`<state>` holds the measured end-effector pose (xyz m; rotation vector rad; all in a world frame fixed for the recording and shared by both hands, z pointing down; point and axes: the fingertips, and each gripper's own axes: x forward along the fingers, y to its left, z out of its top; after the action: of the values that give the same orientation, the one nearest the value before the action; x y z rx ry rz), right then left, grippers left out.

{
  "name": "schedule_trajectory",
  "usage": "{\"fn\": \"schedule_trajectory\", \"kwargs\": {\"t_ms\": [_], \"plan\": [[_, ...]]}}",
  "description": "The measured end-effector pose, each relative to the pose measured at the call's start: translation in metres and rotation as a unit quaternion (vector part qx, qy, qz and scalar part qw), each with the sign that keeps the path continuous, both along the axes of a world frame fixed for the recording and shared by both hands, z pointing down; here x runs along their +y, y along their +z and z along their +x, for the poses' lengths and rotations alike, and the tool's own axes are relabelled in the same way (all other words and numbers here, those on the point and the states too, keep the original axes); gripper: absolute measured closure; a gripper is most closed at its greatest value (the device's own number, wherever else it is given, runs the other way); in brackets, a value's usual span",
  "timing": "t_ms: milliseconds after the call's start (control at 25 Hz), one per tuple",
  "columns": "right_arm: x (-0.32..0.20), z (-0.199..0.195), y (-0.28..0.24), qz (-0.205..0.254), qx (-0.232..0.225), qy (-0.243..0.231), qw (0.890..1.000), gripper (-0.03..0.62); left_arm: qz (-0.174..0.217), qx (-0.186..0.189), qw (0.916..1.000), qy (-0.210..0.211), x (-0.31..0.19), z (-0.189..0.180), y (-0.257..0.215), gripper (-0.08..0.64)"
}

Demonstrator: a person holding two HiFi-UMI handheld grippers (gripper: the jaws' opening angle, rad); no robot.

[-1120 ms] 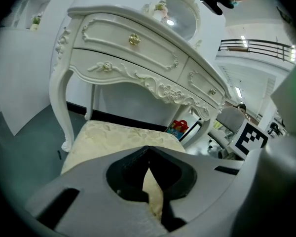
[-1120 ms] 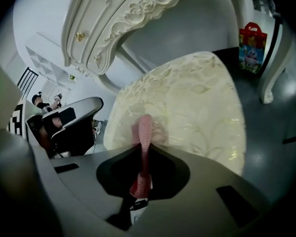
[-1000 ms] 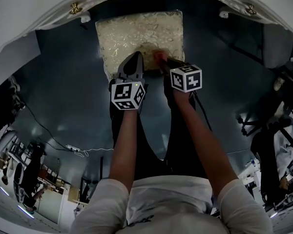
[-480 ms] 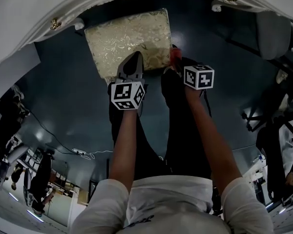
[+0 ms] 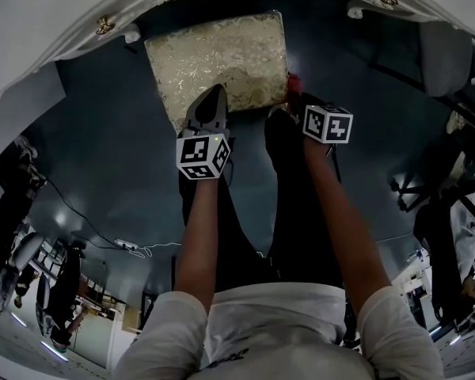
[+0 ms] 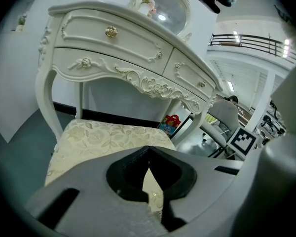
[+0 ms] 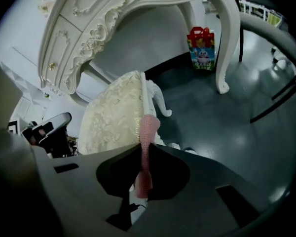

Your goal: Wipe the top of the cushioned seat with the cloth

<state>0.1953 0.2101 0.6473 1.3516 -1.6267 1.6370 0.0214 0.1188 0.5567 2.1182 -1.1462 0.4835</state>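
Observation:
The cushioned seat point(image 5: 218, 58) has a cream floral top and stands under a white dressing table. My right gripper point(image 5: 290, 100) is shut on a pink cloth point(image 7: 148, 130). It hangs just off the seat's right edge, and the cloth point(image 5: 293, 80) stands upright beside the cushion point(image 7: 113, 115) rather than on it. My left gripper point(image 5: 214, 95) hovers over the seat's front edge. Its jaws meet at the tips with nothing between them, and the cushion point(image 6: 103, 137) lies just beyond them.
The white carved dressing table point(image 6: 113, 48) with gold knobs overhangs the seat's far side, its leg point(image 7: 222, 38) to the right. A colourful gift bag point(image 7: 202, 46) stands on the dark floor. A grey office chair point(image 5: 447, 62) is at the right. A cable point(image 5: 131, 246) lies at lower left.
My right gripper has carried the cloth off the seat's front-right top to the seat's right edge. The left gripper has stayed over the front edge.

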Motion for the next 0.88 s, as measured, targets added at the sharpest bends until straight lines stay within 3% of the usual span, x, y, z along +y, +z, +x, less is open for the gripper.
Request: {"fn": "schedule_trajectory", "kwargs": {"t_ms": [120, 240, 480, 720, 880], "plan": [[-0.006, -0.038, -0.036, 0.039, -0.026, -0.005, 0.999, 0.566, 0.002, -0.006, 0.9999, -0.013, 0.003, -0.024, -0.009, 0.548], [-0.016, -0.101, -0.056, 0.059, -0.079, -0.029, 0.995, 0.566, 0.011, -0.012, 0.9994, -0.032, -0.004, -0.054, -0.017, 0.548], [-0.022, -0.248, -0.050, 0.055, -0.152, -0.109, 0.981, 0.566, 0.023, -0.030, 0.9955, -0.087, -0.013, -0.148, -0.032, 0.548], [-0.022, -0.348, -0.029, 0.036, -0.173, -0.163, 0.971, 0.566, 0.021, -0.032, 0.9908, -0.130, -0.009, -0.222, -0.030, 0.548], [-0.009, -0.378, -0.003, -0.007, -0.141, -0.210, 0.967, 0.566, 0.016, -0.027, 0.9897, -0.140, -0.004, -0.244, -0.026, 0.548]]}}
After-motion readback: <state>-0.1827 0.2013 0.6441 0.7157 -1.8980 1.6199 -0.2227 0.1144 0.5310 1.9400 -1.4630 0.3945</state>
